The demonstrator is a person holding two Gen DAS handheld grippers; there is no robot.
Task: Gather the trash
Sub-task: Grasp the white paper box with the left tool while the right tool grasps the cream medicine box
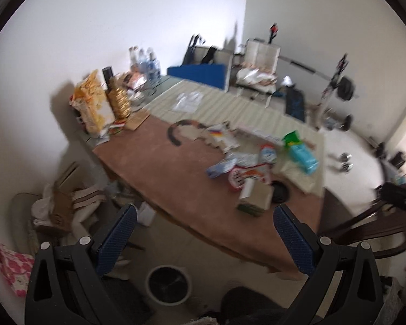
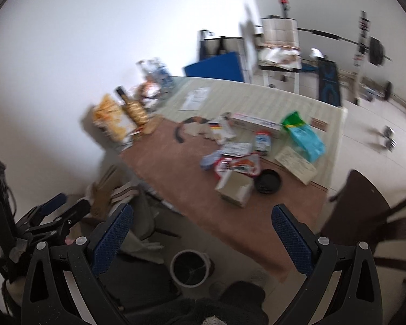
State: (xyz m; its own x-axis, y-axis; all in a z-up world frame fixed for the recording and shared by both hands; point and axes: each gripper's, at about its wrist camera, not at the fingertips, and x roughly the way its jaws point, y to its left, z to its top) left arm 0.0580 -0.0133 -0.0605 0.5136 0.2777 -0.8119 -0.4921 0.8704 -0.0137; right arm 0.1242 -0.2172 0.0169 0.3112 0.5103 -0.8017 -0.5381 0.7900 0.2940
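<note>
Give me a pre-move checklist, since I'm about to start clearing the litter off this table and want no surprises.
1. Left gripper open and empty: ok.
2. Right gripper open and empty: ok.
3. Trash bin on the floor beside the table, open at the top: ok.
4. Nearest litter, the cardboard box, unobstructed from above: ok.
5. Black round lid touching the box or apart: cannot tell, blurred.
6. Grippers close enough to the table to grasp: not ok, both hang well above the floor short of it.
</note>
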